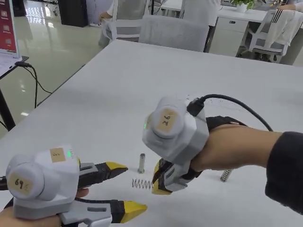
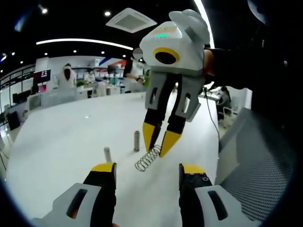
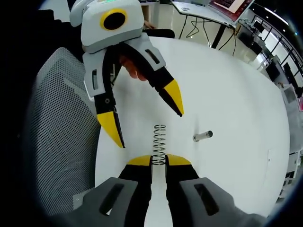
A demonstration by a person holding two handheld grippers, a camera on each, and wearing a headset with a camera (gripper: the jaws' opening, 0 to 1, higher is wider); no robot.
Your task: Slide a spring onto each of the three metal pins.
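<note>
A loose spring (image 1: 141, 183) lies on the white table (image 1: 142, 85). My right gripper (image 1: 156, 187) points down at it and is shut on one end of the spring (image 3: 159, 139). In the left gripper view the spring (image 2: 147, 158) slants from the right gripper (image 2: 160, 144) to the table. A bare metal pin (image 1: 141, 163) stands upright just beyond the spring. It is also in the right gripper view as the pin (image 3: 202, 136). Another pin (image 1: 226, 176) to the right carries a spring. My left gripper (image 1: 130, 187) is open, its jaws facing the spring from the left.
Grey chairs (image 1: 173, 30) stand at the table's far edge, with people seated at desks beyond. A black cable (image 1: 236, 105) trails from the right gripper across the table. A mesh chair back (image 3: 61, 132) is close behind the left gripper.
</note>
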